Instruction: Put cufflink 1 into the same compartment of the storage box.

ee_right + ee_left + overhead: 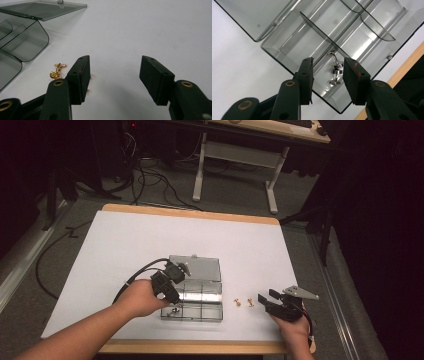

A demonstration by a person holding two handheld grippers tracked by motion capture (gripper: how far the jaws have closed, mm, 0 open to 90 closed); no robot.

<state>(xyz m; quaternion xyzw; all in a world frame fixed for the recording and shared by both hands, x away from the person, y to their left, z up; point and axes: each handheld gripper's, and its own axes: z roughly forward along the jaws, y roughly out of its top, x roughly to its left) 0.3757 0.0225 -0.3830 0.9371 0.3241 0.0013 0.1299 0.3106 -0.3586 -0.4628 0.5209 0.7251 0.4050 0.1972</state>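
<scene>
silver cufflinks lie in tray below left gripper

White table top with wooden edge, grey carpet floor, black cables, desk frame behind.

No text, label, brand, number or sign can be read anywhere in these pictures. The clear plastic box has plain walls, dividers and lid, with no print on them. The white sheet on the bench is blank. The black pads of each tool carry only screw holes and no lettering.
</scene>
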